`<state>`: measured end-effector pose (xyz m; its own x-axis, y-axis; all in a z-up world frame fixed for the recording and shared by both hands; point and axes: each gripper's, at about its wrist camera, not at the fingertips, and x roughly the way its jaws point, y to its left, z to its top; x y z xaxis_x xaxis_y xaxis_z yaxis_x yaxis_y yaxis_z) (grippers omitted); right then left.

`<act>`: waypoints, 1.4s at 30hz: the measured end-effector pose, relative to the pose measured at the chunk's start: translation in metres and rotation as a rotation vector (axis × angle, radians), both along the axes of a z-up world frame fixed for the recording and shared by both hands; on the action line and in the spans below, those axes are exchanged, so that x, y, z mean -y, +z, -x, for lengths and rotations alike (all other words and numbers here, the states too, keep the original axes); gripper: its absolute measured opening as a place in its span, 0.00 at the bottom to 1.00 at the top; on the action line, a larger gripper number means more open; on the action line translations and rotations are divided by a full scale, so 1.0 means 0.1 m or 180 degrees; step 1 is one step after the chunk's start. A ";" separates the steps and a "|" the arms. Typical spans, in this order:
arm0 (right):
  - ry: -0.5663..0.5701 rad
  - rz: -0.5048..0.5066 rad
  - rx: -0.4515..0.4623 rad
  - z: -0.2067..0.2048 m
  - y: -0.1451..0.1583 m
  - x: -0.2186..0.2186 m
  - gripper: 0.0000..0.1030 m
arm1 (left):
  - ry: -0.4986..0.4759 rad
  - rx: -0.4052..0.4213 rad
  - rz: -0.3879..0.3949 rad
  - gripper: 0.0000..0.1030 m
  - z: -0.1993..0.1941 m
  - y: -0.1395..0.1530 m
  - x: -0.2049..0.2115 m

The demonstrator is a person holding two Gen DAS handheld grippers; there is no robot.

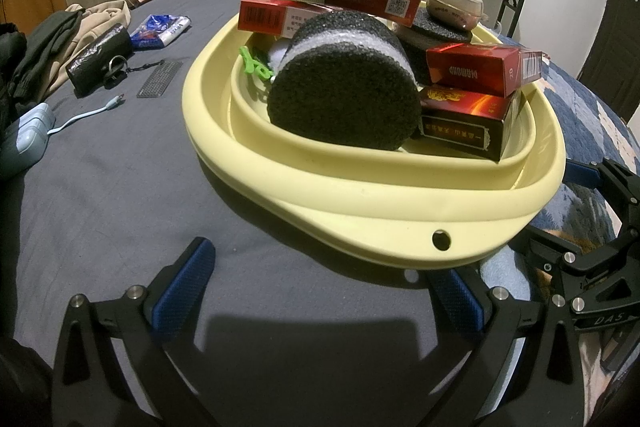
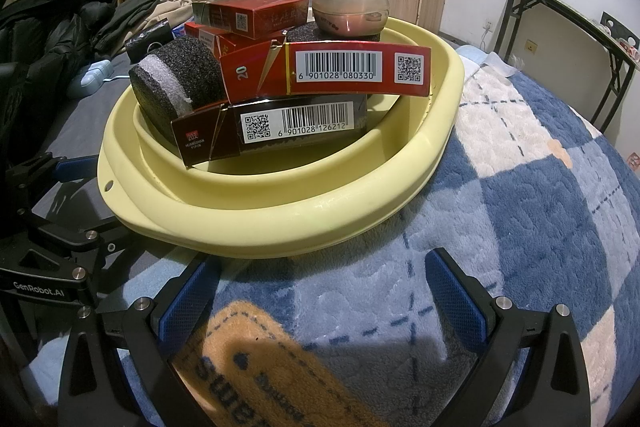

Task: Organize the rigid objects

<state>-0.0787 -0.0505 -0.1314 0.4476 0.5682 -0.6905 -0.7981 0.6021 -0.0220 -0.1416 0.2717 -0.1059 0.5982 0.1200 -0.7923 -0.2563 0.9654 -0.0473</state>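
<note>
On the bed, yellow basin [image 1: 400,203] is sitting loaded with cigarette boxes [image 2: 336,73], foam roll [image 1: 344,87] and lidded jar [image 2: 351,9]. Left tool [image 1: 320,283] and right tool [image 2: 320,291] are hovering just beside its rim, both spread wide, gripping nothing.

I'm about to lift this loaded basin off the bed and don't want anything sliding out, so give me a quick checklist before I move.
1. Left gripper open, nothing held: ok.
2. Right gripper open, nothing held: ok.
3. Either gripper around the pale yellow plastic basin rim: not ok; both sit short of it.
4. Load below the rim: not ok; the red cigarette boxes stack well above it.
5. Round lidded jar seated securely: not ok; it perches on a black foam disc at the top of the pile.
6. Large black foam roll with a white band wedged against rolling: cannot tell.
</note>
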 end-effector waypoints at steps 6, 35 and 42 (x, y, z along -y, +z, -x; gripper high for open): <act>0.0000 0.0000 0.0000 0.00 0.00 0.00 1.00 | 0.0000 0.0000 0.0000 1.00 0.00 0.00 0.00; 0.0000 0.0000 0.0000 0.00 0.00 0.00 1.00 | 0.0042 -0.0012 -0.0002 1.00 -0.02 -0.01 0.01; 0.0001 0.0000 -0.0001 0.00 0.00 0.00 1.00 | 0.0048 0.0001 -0.0017 1.00 -0.01 -0.01 0.03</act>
<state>-0.0786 -0.0506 -0.1314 0.4473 0.5683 -0.6906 -0.7982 0.6019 -0.0217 -0.1402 0.2689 -0.1066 0.5964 0.1332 -0.7916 -0.2710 0.9616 -0.0423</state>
